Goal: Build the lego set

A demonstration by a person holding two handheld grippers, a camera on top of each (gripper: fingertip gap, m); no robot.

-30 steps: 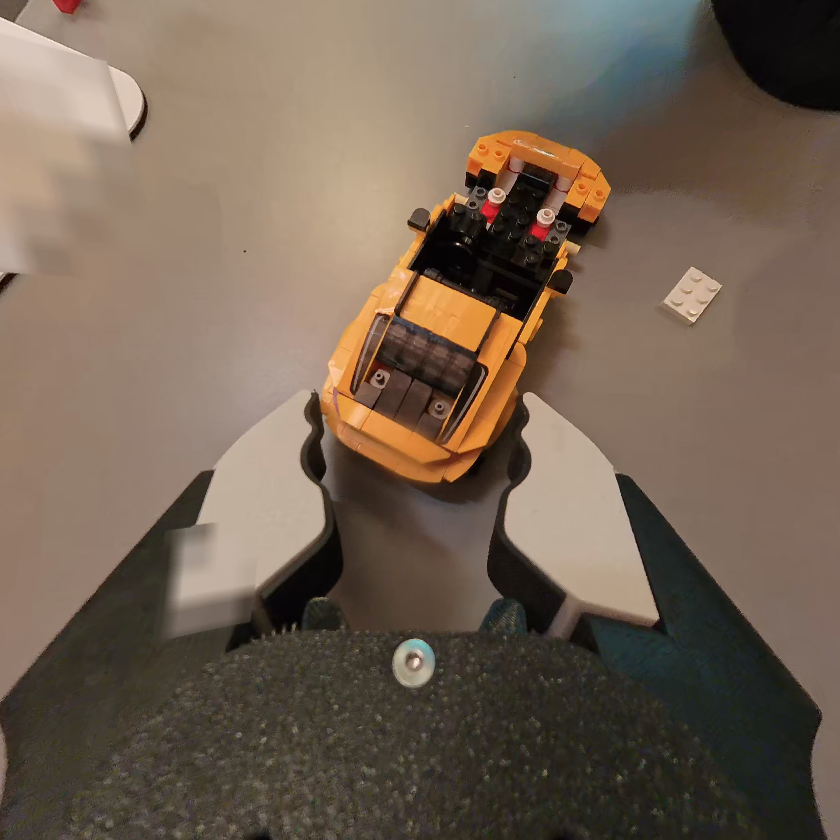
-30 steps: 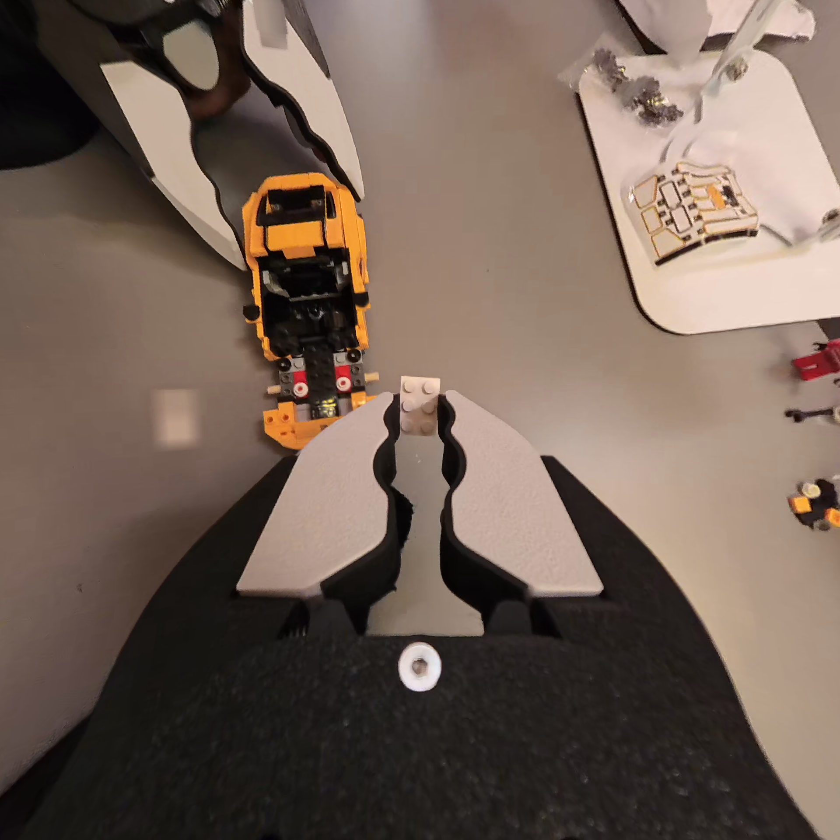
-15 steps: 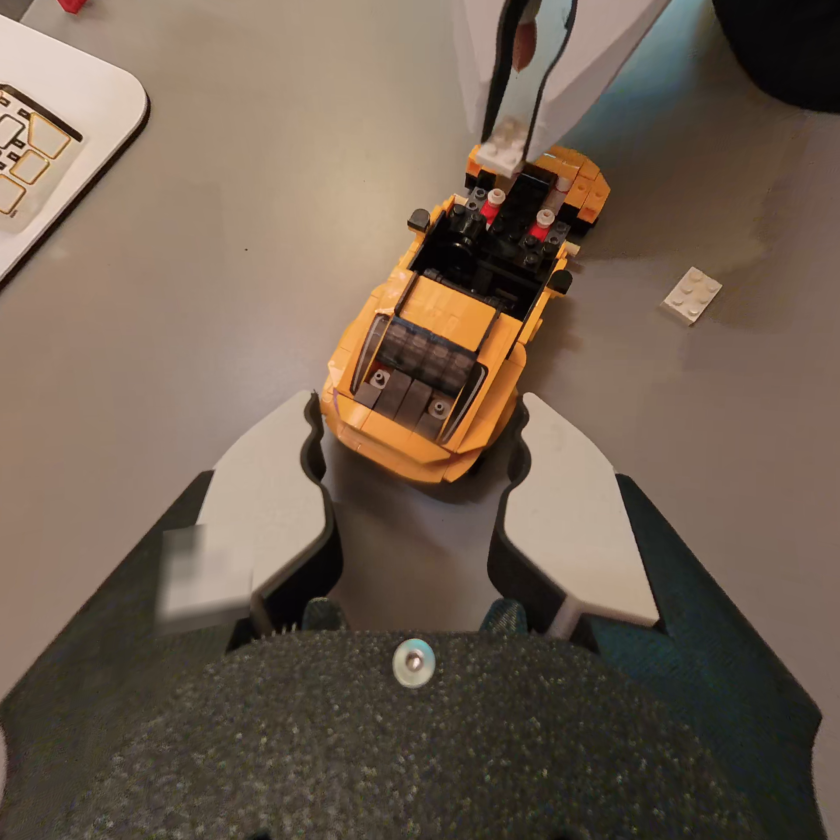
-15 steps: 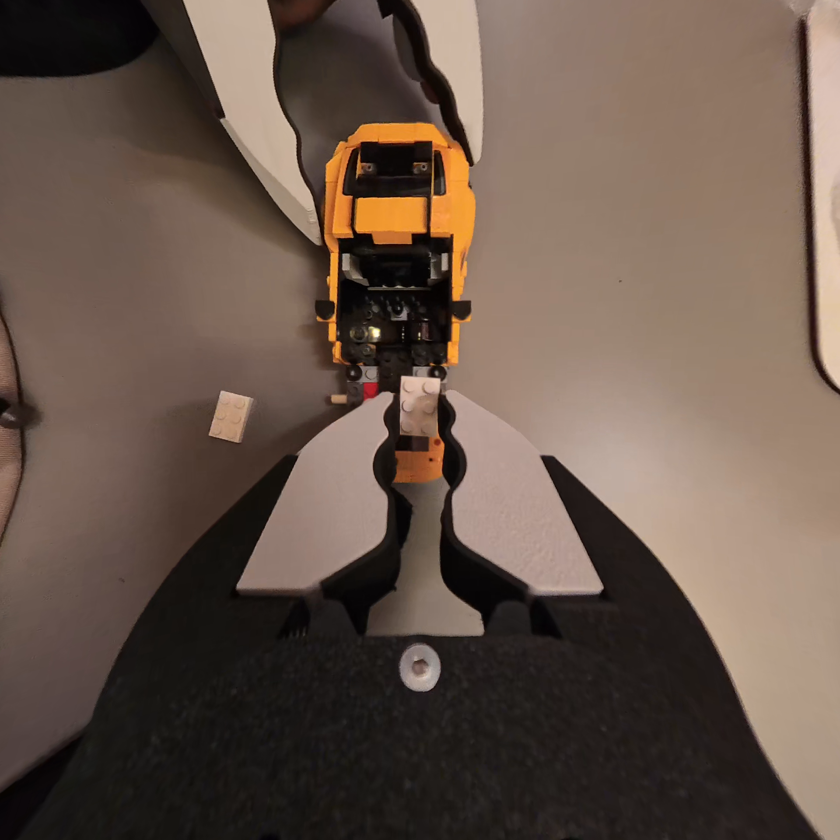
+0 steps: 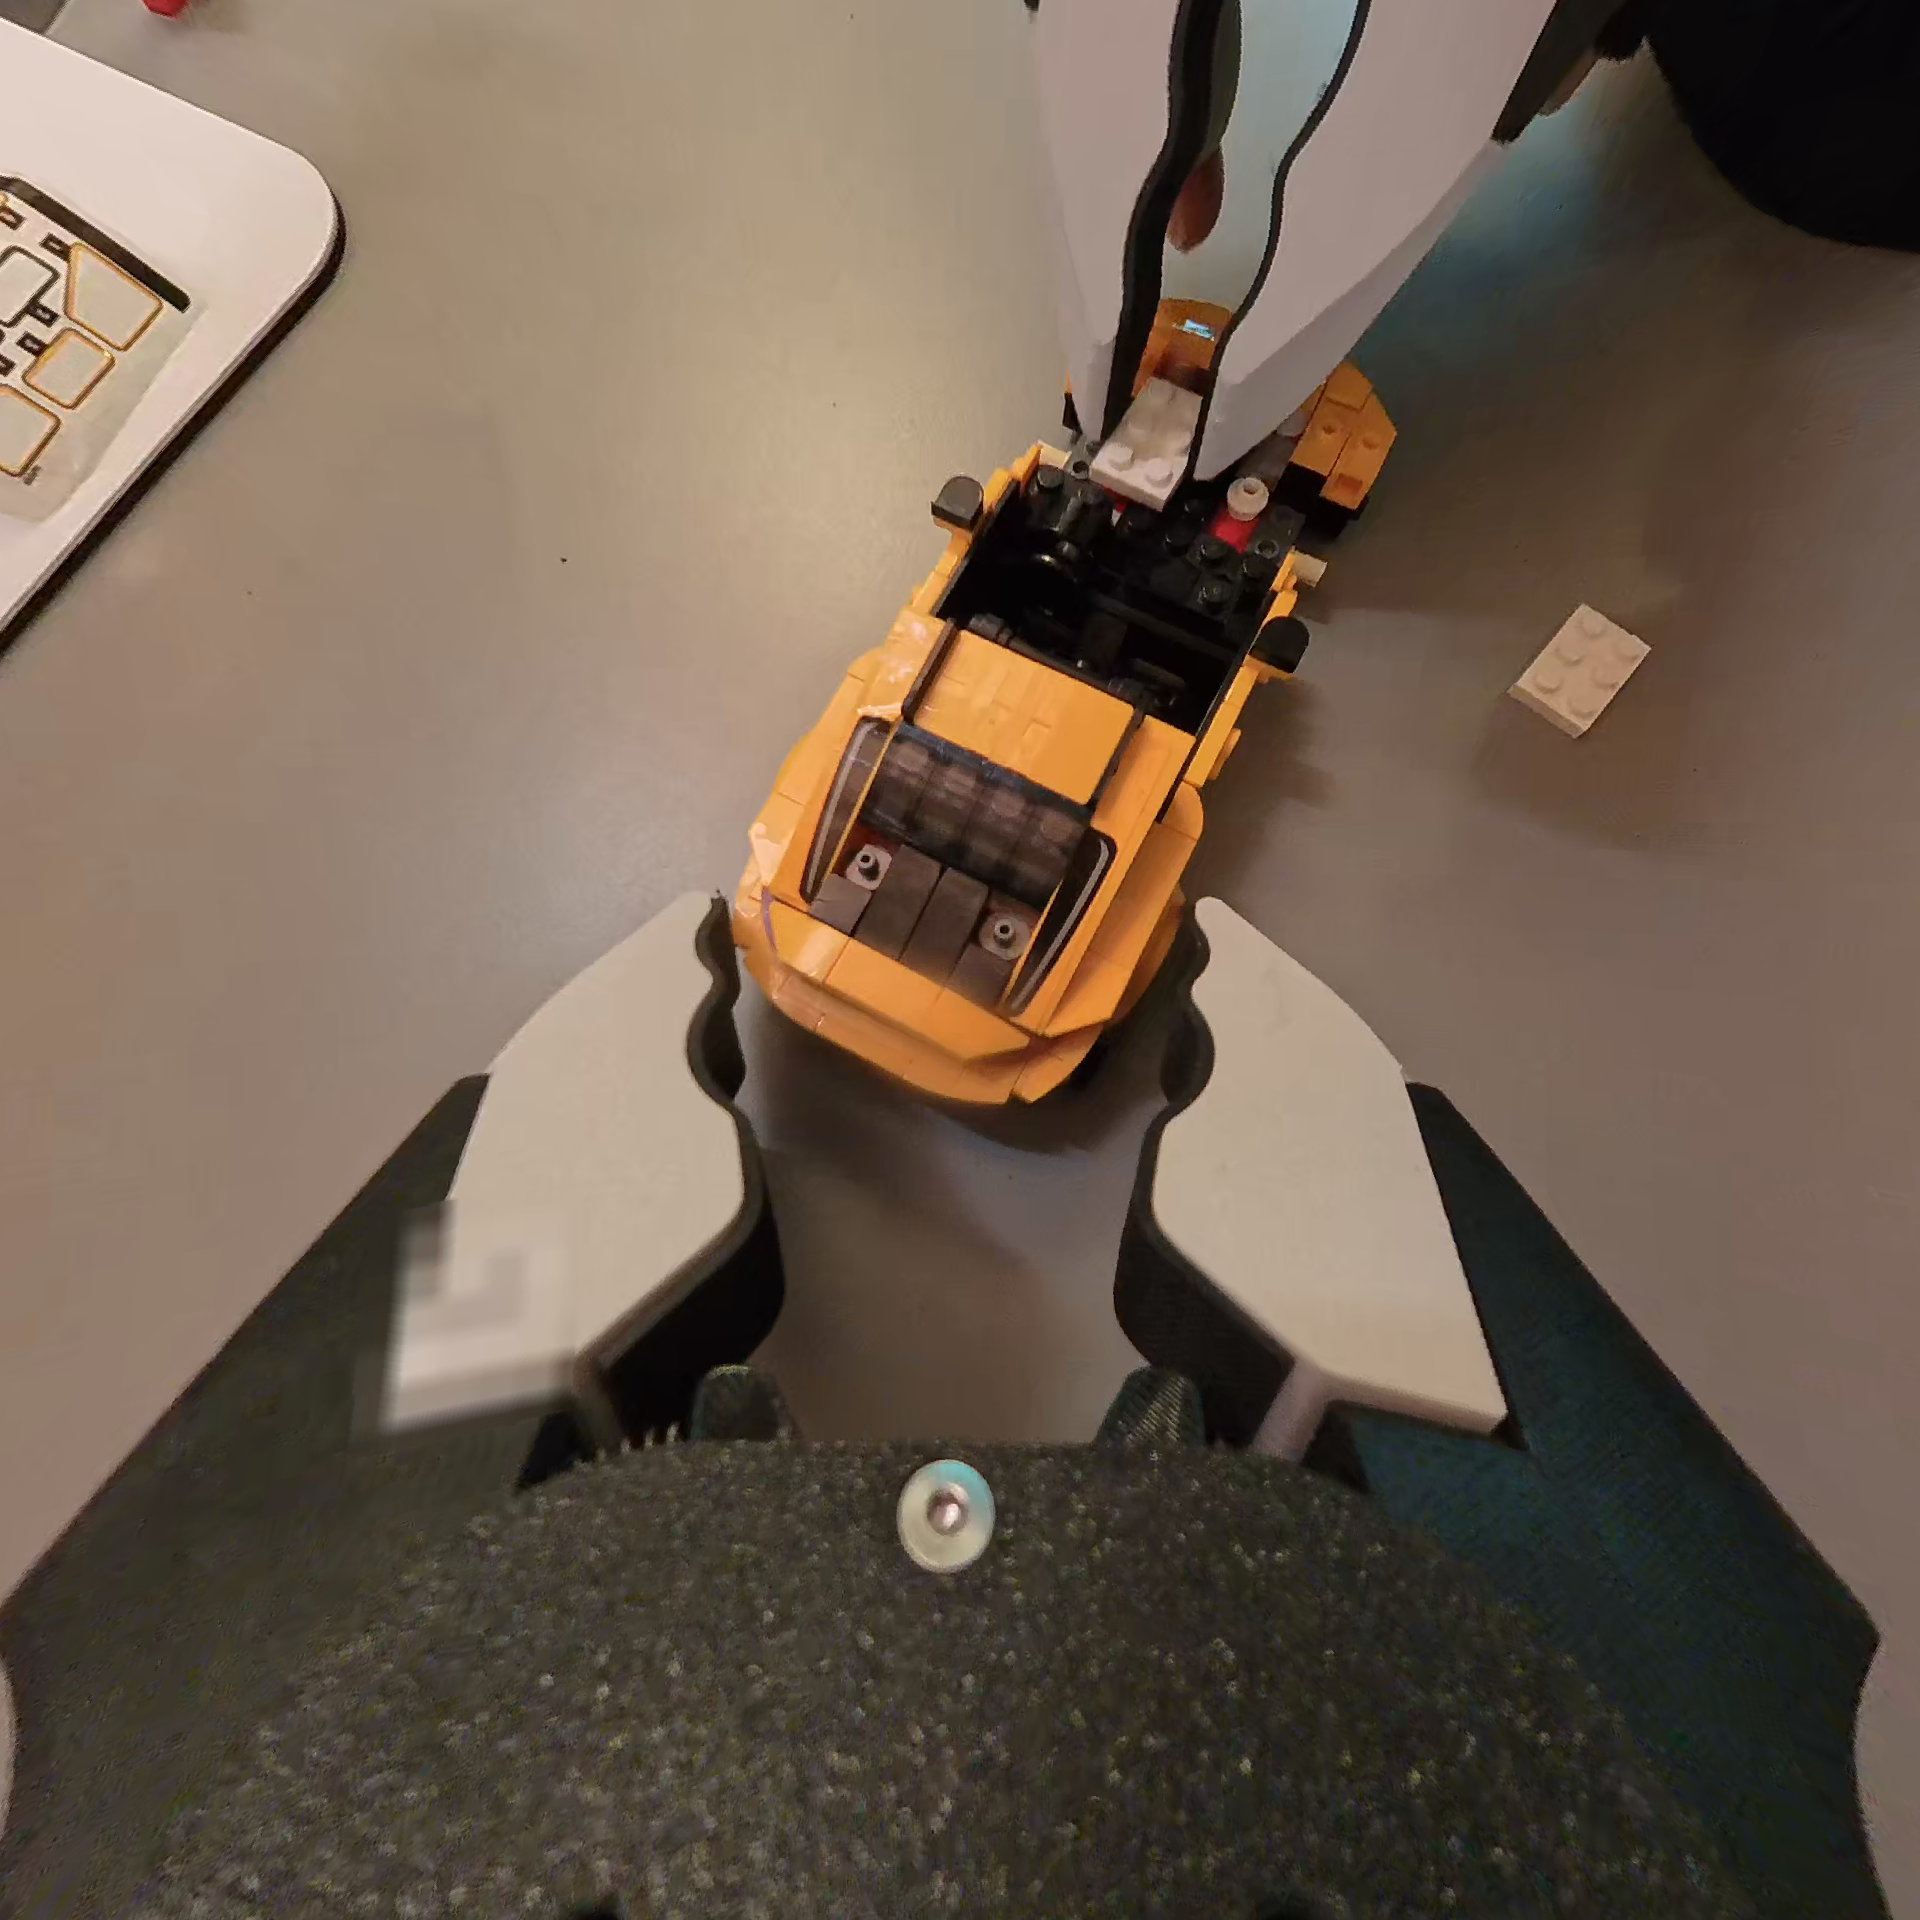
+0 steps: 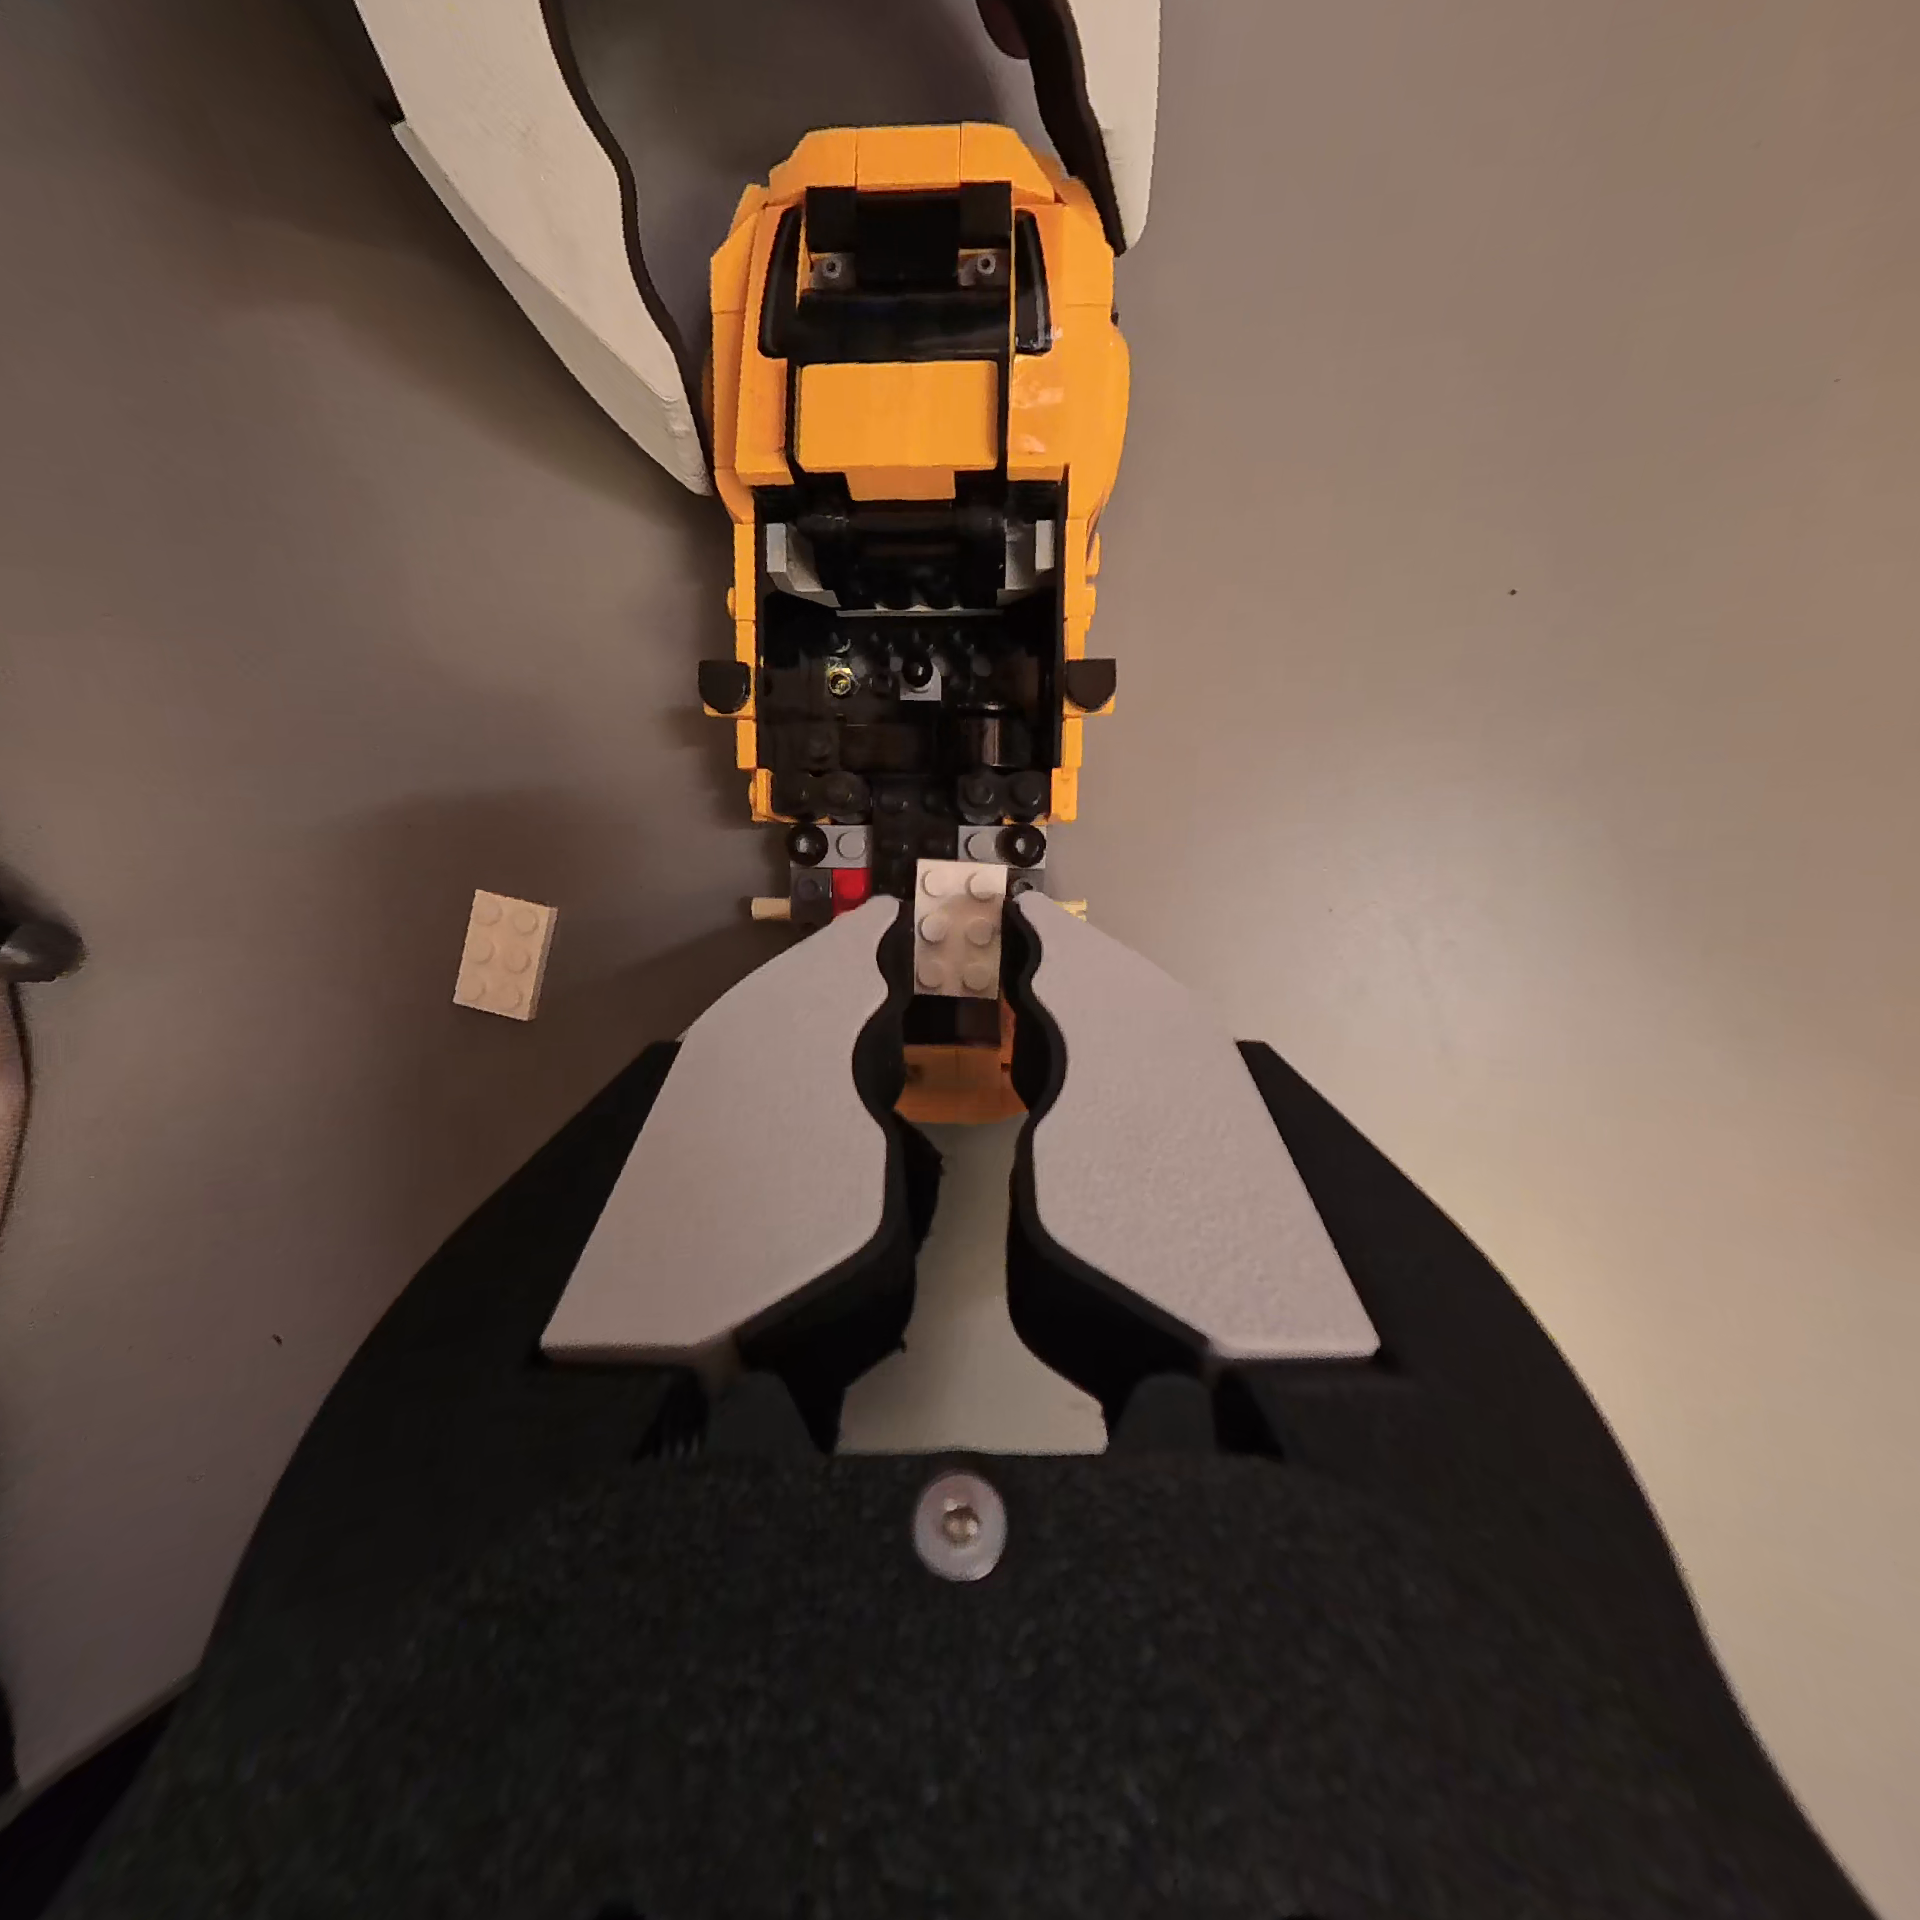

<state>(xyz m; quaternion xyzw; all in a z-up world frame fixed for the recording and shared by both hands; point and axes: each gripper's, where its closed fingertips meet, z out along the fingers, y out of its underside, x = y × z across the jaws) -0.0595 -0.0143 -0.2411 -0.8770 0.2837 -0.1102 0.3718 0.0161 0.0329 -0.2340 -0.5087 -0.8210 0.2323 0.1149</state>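
Left wrist view, left to right. A white tray (image 5: 239, 270) sits at the upper left edge of the grey table (image 5: 520, 623); on it lies a clear sticker sheet (image 5: 73, 332) with gold-outlined shapes. No brand name or readable writing shows on any item. The left gripper (image 5: 956, 925) is set at table level with its jaws spread wide; they flank the front end of the orange toy car (image 5: 997, 831) without closing on it. The left finger (image 5: 613, 1081) stands just beside the car's front corner; whether it touches cannot be told. The right finger stands a little apart from the other corner. The car rests on the table, roof off, with black studs exposed in the cabin. Farther right, a loose white brick (image 5: 1579, 670) lies flat on the table, apart from the car.

Right wrist view, left to right. The same loose white brick (image 6: 506, 954) lies left of the car's rear. The right gripper (image 6: 958, 925) has narrow jaws clamped on a white plate (image 6: 958, 930), studs up. The plate's front edge is over the dark studs at the rear of the car (image 6: 914, 416); seating cannot be confirmed.
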